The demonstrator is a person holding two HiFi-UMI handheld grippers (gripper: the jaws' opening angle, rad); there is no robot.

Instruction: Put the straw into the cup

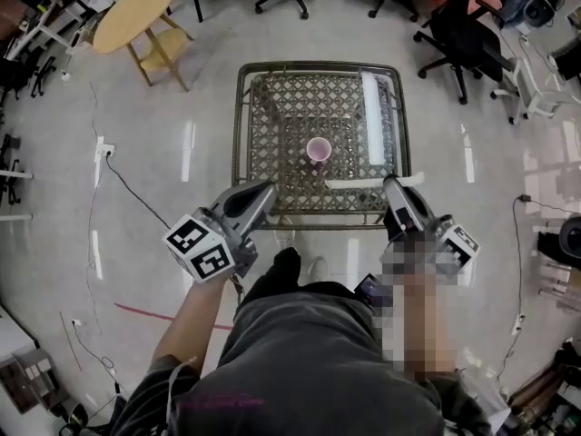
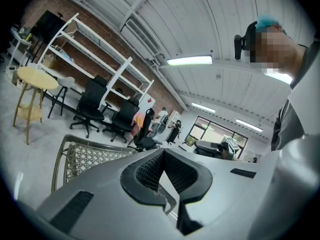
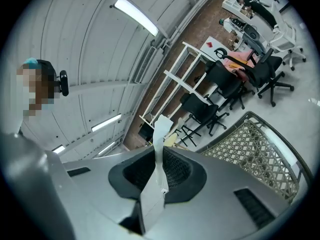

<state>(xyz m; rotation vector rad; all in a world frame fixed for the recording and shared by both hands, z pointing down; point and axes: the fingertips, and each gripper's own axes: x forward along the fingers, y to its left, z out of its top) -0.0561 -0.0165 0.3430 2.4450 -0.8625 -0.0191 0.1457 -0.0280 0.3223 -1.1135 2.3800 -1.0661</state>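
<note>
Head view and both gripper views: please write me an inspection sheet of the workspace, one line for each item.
Surface: wicker table with a metal rim; the top looks glassy.
Job's things: pink cup upright near the table's middle; white straw held level over the near edge, not in the cup.
Clutter: nothing seen, apart from a bright strip on the top, perhaps a lamp's reflection.
Grippers: left gripper jaws together, empty; right gripper jaws shut on the straw.
Cables: floor cable running from a socket on the left; second cable on the right.
Surroundings: round wooden table, office chairs.
</note>
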